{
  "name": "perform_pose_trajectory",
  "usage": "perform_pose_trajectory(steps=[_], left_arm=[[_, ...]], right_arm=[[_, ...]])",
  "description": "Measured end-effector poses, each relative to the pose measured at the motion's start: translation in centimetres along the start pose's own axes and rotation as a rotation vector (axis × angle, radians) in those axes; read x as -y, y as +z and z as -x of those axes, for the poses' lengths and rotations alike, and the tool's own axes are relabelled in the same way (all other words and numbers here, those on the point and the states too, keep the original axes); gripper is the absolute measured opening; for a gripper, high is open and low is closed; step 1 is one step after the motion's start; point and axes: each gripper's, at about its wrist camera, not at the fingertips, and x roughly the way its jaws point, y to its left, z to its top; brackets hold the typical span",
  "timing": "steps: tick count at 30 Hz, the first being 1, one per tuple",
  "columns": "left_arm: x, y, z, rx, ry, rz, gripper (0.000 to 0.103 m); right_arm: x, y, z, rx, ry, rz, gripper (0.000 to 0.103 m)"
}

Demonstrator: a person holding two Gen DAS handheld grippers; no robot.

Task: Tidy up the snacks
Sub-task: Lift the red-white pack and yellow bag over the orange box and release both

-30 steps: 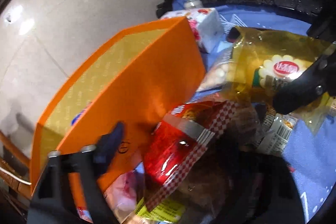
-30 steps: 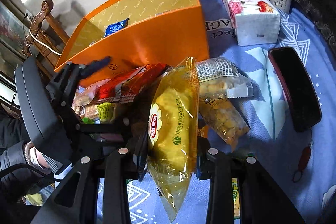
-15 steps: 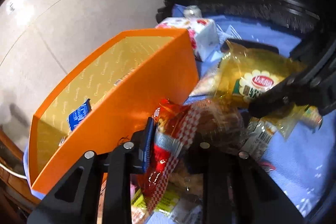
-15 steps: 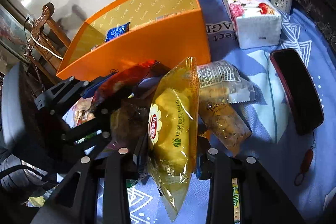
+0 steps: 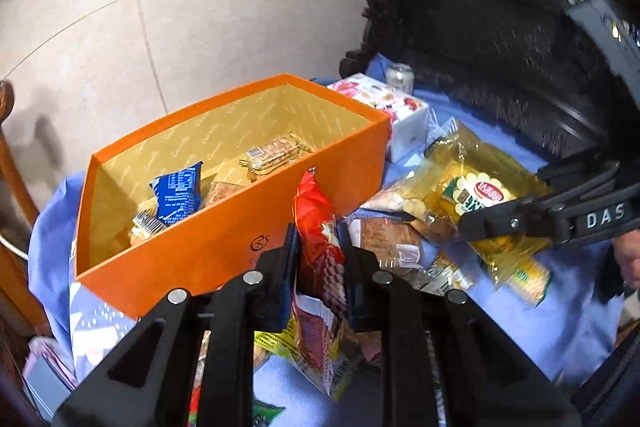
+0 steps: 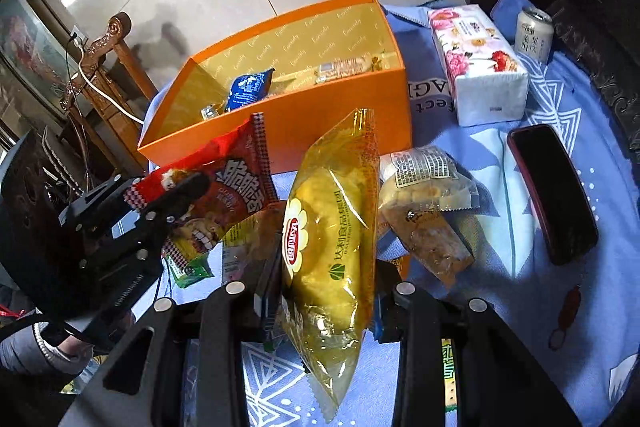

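My left gripper (image 5: 320, 259) is shut on a red snack packet (image 5: 318, 223) and holds it up just in front of the orange box (image 5: 224, 235); the packet also shows in the right wrist view (image 6: 224, 191). My right gripper (image 6: 326, 279) is shut on a yellow snack bag (image 6: 332, 227), held upright above the blue cloth, and it also shows in the left wrist view (image 5: 480, 195). The orange box (image 6: 332, 115) holds a blue packet (image 5: 178, 191) and several other wrapped snacks.
Loose snack packets (image 6: 424, 203) lie on the blue cloth (image 6: 520, 307) near the box. A floral tissue pack (image 6: 476, 63), a drink can (image 6: 534, 33) and a dark red case (image 6: 554, 193) are at the right. A wooden chair (image 6: 100, 67) stands left.
My left gripper has closed on the red packet and lifted it higher, so the inside of the box now shows. My right gripper keeps the yellow bag and has risen slightly.
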Motion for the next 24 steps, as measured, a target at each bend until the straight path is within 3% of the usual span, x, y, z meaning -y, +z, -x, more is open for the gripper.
perform_pose_trajectory(steps=[10, 17, 24], left_arm=[[-2.4, 2.1, 5.1, 0.100, 0.018, 0.101, 0.018], [-6.7, 7.0, 8.1, 0.230, 0.037, 0.155, 0.018], [-10.3, 11.9, 7.3, 0.307, 0.103, 0.153, 0.018]], right_arm=[[-1.8, 0.9, 2.4, 0.055, 0.020, 0.038, 0.035], [-3.9, 6.2, 4.3, 0.172, 0.070, 0.090, 0.035], [-6.0, 12.6, 3.9, 0.267, 0.078, 0.175, 0.035]])
